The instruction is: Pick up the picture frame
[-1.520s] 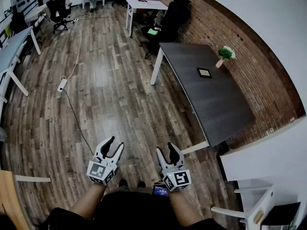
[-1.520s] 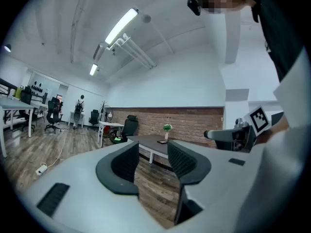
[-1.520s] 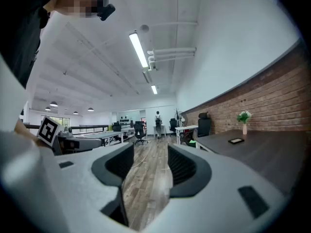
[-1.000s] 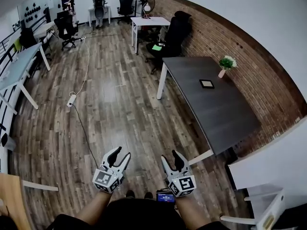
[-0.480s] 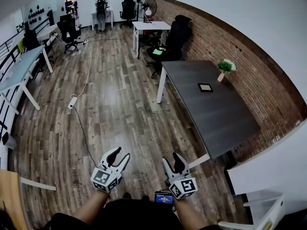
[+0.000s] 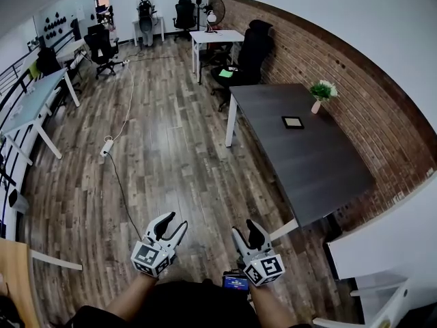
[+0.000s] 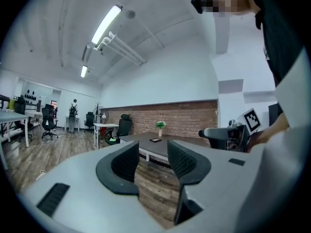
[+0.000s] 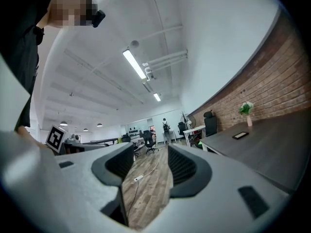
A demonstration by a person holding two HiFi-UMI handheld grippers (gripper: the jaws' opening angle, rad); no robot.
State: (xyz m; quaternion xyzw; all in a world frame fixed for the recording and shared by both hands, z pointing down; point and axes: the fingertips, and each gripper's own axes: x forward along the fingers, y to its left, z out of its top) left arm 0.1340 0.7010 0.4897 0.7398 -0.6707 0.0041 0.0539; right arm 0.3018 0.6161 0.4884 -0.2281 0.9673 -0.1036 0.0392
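Observation:
A small dark picture frame lies flat on the long dark table by the brick wall, close to a white vase with a green plant. The picture frame looks tiny and far in the left gripper view, and the same picture frame lies on the table in the right gripper view. My left gripper and right gripper are held low over the wooden floor, far from the table. Both are open and hold nothing.
Black office chairs and a white desk stand beyond the table's far end. A power strip with a cable lies on the floor at left, beside light desks. A person sits at the room's far end.
The view has shifted slightly as the person moves forward; the table sits a little nearer. Both grippers stay open and low in front of the body.

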